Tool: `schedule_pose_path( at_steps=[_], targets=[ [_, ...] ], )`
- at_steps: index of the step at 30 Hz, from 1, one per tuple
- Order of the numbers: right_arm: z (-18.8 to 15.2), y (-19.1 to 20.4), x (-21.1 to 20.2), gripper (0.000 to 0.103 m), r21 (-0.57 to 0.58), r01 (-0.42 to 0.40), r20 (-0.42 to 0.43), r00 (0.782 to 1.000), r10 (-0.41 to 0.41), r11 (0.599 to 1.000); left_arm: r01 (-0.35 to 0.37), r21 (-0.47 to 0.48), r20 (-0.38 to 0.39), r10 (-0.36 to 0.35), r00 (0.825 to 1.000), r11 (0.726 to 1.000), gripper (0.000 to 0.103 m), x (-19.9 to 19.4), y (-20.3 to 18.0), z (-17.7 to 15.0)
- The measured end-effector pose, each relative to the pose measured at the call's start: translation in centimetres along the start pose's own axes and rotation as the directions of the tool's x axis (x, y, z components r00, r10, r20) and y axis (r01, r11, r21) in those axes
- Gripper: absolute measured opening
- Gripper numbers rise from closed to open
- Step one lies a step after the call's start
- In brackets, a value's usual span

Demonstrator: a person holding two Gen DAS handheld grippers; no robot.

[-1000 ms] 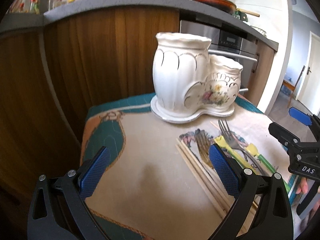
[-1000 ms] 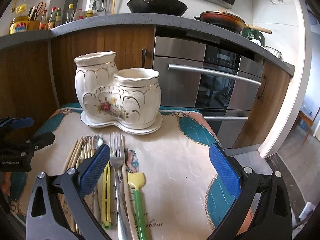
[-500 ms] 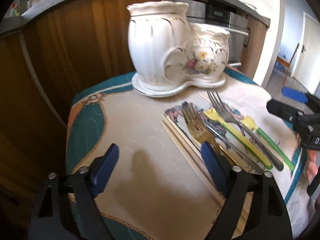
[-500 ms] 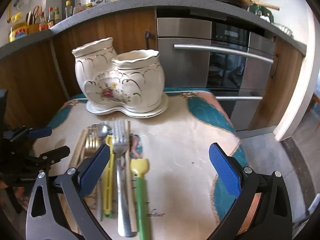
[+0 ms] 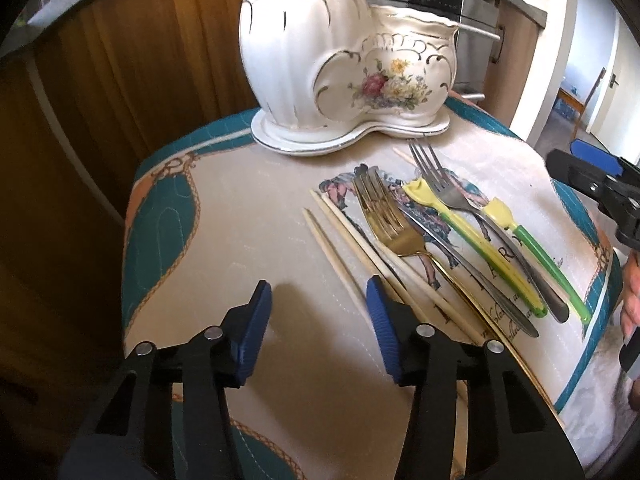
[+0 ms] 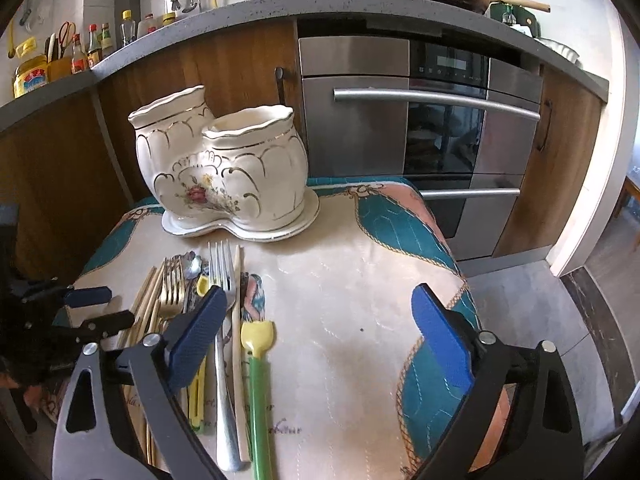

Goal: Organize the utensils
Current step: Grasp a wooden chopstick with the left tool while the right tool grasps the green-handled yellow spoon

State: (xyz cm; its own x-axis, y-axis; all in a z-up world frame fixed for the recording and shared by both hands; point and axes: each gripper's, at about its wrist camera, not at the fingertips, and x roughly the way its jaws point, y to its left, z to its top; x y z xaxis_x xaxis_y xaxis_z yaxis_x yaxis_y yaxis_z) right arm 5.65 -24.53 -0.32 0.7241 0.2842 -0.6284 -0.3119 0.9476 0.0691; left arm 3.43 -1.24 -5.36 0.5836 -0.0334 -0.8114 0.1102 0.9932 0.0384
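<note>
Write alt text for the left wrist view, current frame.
The left tongs, open and empty, hover low over a patterned tablecloth beside a row of utensils: chopsticks, a gold fork, a steel fork and yellow- and green-handled pieces. A white floral ceramic utensil holder stands behind them; the right tongs show at the right edge.
</note>
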Motion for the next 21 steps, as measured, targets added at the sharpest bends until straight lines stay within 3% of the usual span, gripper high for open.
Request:
schedule_pose_path(
  at_steps=[3,5,7,10,15,21],
  targets=[
    [0.1,-0.4,-0.8,0.084,-0.008,-0.047,-0.020,0.999,0.047,0.999,-0.004,0.012,-0.030,0.005,1.000,1.000,0.050,0.5,0.1,0.7],
    [0.2,-0.3,-1.1,0.078,-0.022,-0.087,-0.043,0.995,0.086,0.996,0.001,0.037,-0.044,0.001,0.999,0.999,0.044,0.5,0.0,0.9],
    [0.0,0.1,-1.0,0.073,-0.055,-0.107,-0.079,0.992,0.103,0.993,0.004,0.067,-0.050,0.000,0.999,0.998,0.029,0.4,0.2,0.9],
    [-0.7,1.5,-0.3,0.057,-0.133,-0.123,-0.146,0.984,0.103,0.984,0.004,0.079,-0.054,0.000,0.999,0.997,0.014,0.5,0.8,1.2],
    [-1.7,3.2,1.6,0.032,-0.198,-0.151,-0.238,0.966,0.102,0.969,0.014,0.075,-0.047,-0.010,0.999,0.997,0.012,0.3,1.5,1.0],
    [-1.8,3.8,3.0,0.022,-0.223,-0.160,-0.298,0.950,0.089,0.962,0.021,0.108,-0.059,-0.015,0.998,0.994,0.012,-0.2,1.2,0.5]
  ],
)
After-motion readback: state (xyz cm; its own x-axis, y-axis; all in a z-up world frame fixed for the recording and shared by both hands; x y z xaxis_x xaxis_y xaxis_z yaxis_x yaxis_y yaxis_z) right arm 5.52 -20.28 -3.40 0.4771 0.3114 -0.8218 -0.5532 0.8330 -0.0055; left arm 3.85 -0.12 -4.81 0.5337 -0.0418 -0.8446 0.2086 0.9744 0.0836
